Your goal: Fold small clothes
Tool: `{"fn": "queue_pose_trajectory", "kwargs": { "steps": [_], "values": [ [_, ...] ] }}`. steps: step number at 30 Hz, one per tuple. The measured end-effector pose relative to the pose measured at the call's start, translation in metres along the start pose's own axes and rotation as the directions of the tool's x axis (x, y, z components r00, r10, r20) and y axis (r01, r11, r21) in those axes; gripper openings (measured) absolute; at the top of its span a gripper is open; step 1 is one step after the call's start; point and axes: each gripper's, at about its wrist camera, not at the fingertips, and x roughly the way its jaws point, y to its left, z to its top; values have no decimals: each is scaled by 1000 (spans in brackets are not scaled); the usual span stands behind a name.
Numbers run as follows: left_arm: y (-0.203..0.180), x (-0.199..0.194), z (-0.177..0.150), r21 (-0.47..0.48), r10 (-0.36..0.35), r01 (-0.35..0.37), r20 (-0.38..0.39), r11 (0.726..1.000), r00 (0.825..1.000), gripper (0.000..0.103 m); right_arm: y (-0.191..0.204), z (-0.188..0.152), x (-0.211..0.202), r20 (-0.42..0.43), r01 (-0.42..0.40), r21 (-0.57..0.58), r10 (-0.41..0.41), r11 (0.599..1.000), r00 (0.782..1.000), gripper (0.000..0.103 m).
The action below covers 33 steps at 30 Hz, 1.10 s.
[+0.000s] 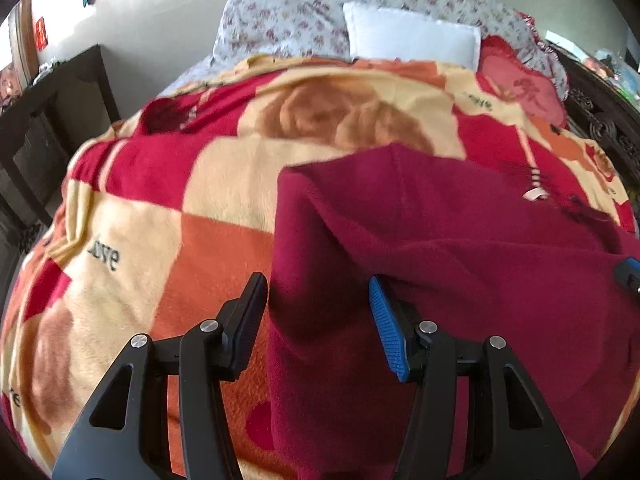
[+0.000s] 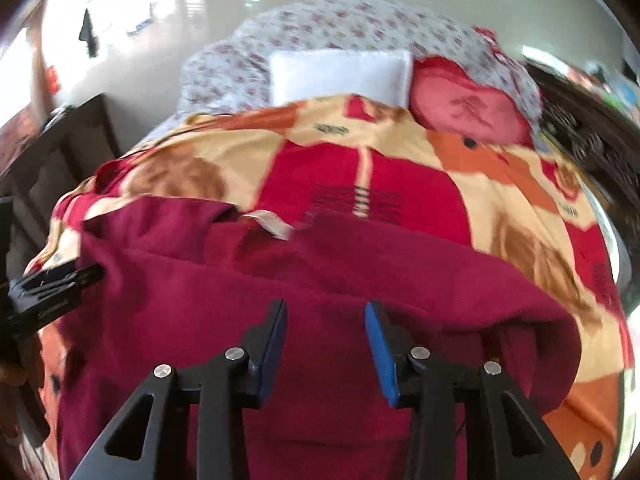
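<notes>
A dark red fleece garment [image 1: 460,264] lies spread on a patterned red, orange and cream blanket [image 1: 168,208] on a bed. My left gripper [image 1: 318,284] is open just above the garment's left edge, empty. In the right wrist view the same garment [image 2: 320,280] fills the foreground, with a white label [image 2: 272,222] near its far edge. My right gripper [image 2: 325,312] is open over the garment's middle, empty. The left gripper's fingers [image 2: 60,284] show at the left edge of the right wrist view. The right gripper's tip [image 1: 628,276] shows at the right edge of the left wrist view.
A white pillow [image 1: 412,34], a floral quilt [image 1: 288,16] and a red cushion [image 1: 520,84] lie at the bed's head. Dark wooden furniture [image 1: 44,128] stands to the left. A carved dark bed frame [image 2: 592,148] runs along the right.
</notes>
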Motion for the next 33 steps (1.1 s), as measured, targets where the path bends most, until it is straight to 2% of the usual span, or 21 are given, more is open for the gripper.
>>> {"fn": "queue_pose_trajectory", "kwargs": {
  "steps": [1, 3, 5, 8, 11, 13, 18, 20, 21, 22, 23, 24, 25, 28, 33],
  "values": [
    [2, 4, 0, -11, -6, 6, -5, 1000, 1000, 54, -8, 0, 6, 4, 0, 24, 0, 1000, 1000, 34],
    [3, 6, -1, -28, 2, -2, -3, 1000, 1000, 63, -11, 1, 9, 13, -2, 22, 2, 1000, 1000, 34],
    [4, 4, -2, -30, 7, -7, -1, 1000, 1000, 64, -8, 4, 4, 6, -5, 5, 5, 1000, 1000, 35],
    [5, -3, -3, -18, 13, -13, 8, 1000, 1000, 64, -5, 5, -18, 42, -70, -1, 70, 998, 997, 37],
    [3, -11, -3, -6, 21, -21, 25, 1000, 999, 64, 2, 8, -42, 122, -68, -40, 72, 997, 990, 53],
    [3, -18, -3, -6, 18, -18, 37, 1000, 999, 64, 8, 14, -41, 135, -44, -72, 54, 996, 989, 68],
    [2, -35, -3, -7, 3, -2, 61, 1000, 998, 64, 24, 28, 1, 71, -5, -177, 17, 984, 997, 68],
    [0, -38, -3, 5, 8, -9, 63, 1000, 998, 64, 22, 32, 22, 27, -9, -193, 14, 981, 1000, 62],
    [0, -40, -3, 11, 12, -13, 64, 1000, 998, 64, 17, 32, 31, 0, -29, -181, 30, 983, 1000, 39],
    [0, -42, -4, 16, 14, -15, 65, 1000, 998, 64, 11, 33, 35, -15, -47, -155, 45, 987, 999, 23],
    [0, -44, -4, 22, 16, -17, 66, 1000, 998, 64, 5, 34, 33, -11, -61, -126, 60, 990, 998, 21],
    [1, -45, -4, 27, 19, -21, 69, 999, 997, 64, -8, 35, 25, 10, -87, -68, 88, 994, 996, 10],
    [1, -46, -4, 29, 23, -25, 73, 999, 997, 64, -17, 37, 18, 27, -104, -33, 105, 994, 994, 5],
    [3, -52, -4, 34, 33, -36, 92, 999, 995, 64, -53, 44, -19, 114, -153, 59, 145, 986, 983, 5],
    [5, -62, -4, 20, 24, -26, 109, 999, 994, 64, -115, 59, -98, 262, -156, 123, 120, 980, 958, 5]
  ]
}}
